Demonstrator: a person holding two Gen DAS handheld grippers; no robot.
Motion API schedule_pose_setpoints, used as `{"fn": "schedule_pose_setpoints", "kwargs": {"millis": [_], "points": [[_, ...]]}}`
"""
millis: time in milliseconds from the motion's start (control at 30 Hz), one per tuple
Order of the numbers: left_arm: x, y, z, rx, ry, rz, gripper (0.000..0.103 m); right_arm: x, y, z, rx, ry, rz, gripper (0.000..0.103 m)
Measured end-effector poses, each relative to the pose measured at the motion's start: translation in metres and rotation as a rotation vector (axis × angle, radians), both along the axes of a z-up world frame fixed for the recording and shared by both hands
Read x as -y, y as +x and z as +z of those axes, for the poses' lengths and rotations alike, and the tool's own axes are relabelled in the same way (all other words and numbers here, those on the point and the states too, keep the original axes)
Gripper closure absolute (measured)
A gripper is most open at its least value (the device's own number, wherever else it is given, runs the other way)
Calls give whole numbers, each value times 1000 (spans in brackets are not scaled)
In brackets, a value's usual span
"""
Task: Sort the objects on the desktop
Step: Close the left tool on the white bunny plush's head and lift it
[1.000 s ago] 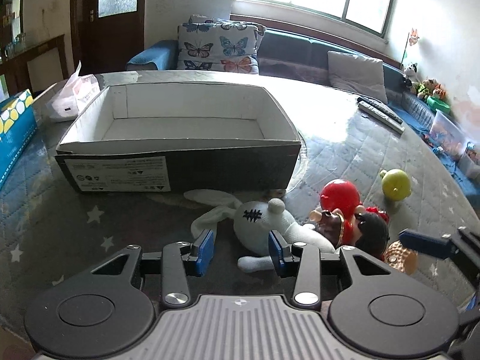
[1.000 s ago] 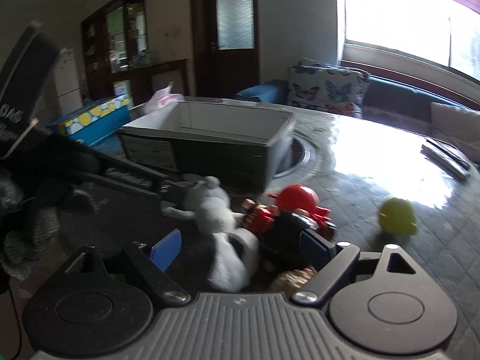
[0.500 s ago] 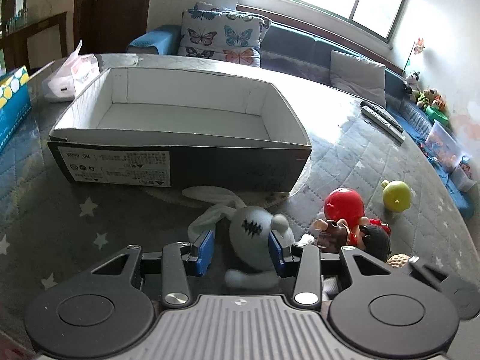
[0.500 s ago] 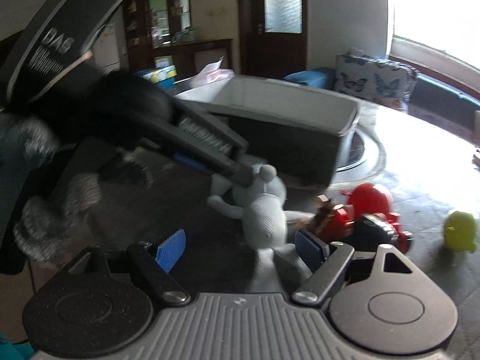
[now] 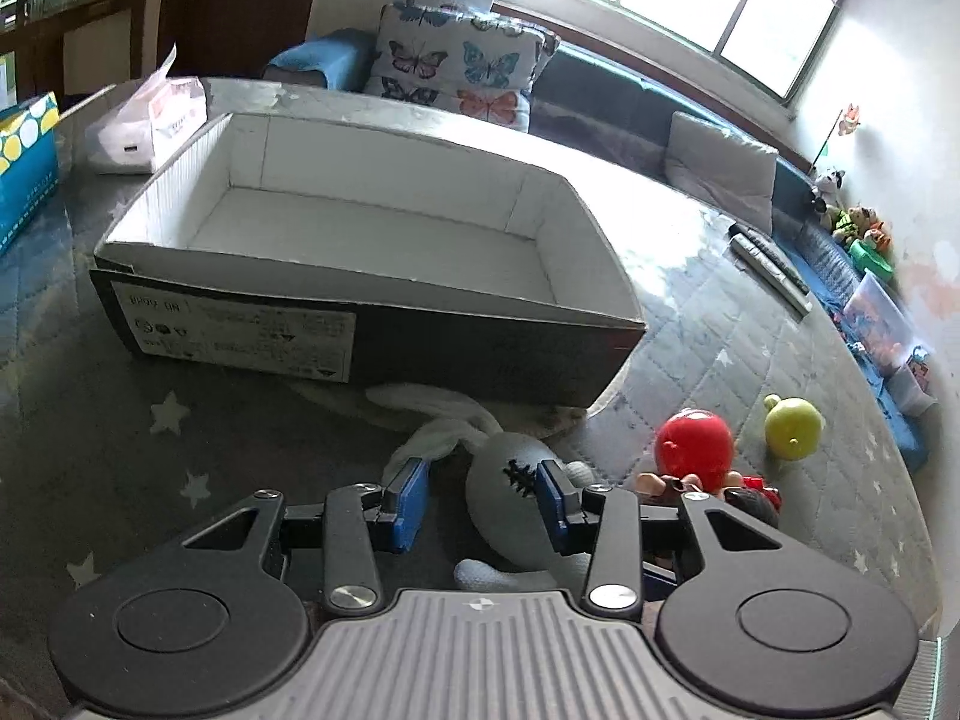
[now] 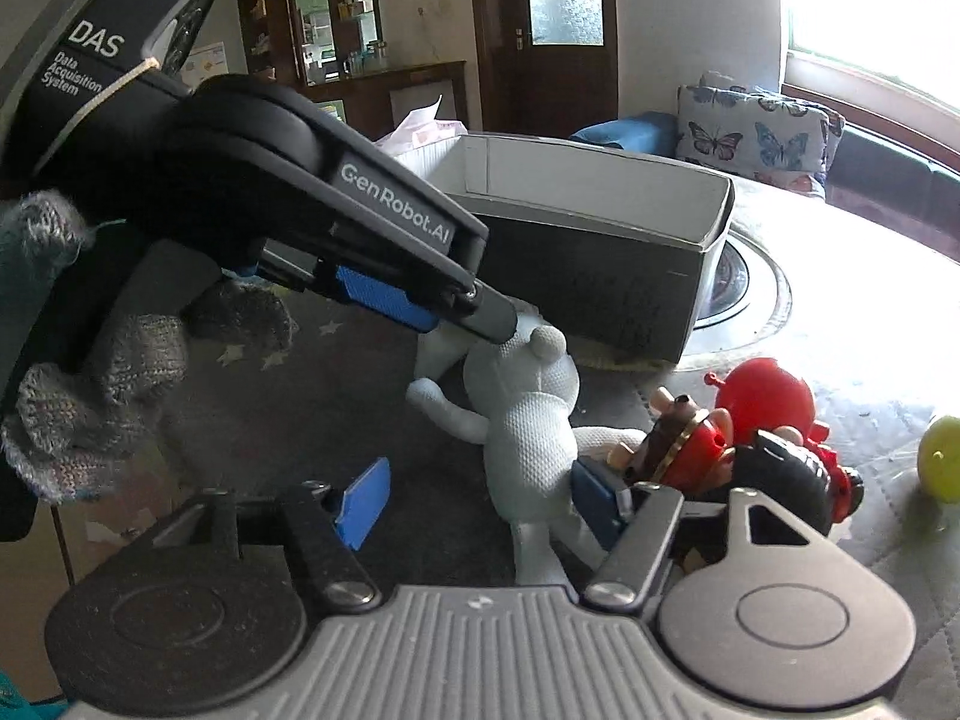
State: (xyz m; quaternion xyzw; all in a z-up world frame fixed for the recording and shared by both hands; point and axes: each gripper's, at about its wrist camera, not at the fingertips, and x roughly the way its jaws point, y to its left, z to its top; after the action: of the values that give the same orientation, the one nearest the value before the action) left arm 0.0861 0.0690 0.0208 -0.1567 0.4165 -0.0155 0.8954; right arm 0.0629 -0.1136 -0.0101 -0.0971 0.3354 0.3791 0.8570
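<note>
left gripper (image 5: 480, 495): jaws apart, straddling bunny (image 5: 507, 495) head, right pad touching | right gripper (image 6: 474, 501): jaws apart around bunny body | bunny lies on table (image 5: 180, 420) just before box (image 5: 372, 252) | red toy (image 5: 693, 450), green ball (image 5: 792, 427) to right

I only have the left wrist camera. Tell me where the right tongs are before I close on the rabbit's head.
Observer: The right tongs are open, straddling the rabbit at its legs. Their right pad is against its body and the left pad is apart.
Operator: Give me the rabbit's pose.
Observer: Its head points toward the box, its legs toward the right tongs, and one arm sticks out sideways.
Operator: Report my own left tongs.
Observer: One finger of the left tongs reaches the top of the head.
</note>
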Motion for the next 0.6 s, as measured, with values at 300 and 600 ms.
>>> {"fn": "schedule_pose_setpoints", "kwargs": {"millis": [300,600], "points": [[-26,14,-6,-42,-166,57,61,-2,17,-3,-40,9,6,49],[-22,10,-14,-51,-211,-27,60,-4,25,-9,-75,13,-10,59]]}}
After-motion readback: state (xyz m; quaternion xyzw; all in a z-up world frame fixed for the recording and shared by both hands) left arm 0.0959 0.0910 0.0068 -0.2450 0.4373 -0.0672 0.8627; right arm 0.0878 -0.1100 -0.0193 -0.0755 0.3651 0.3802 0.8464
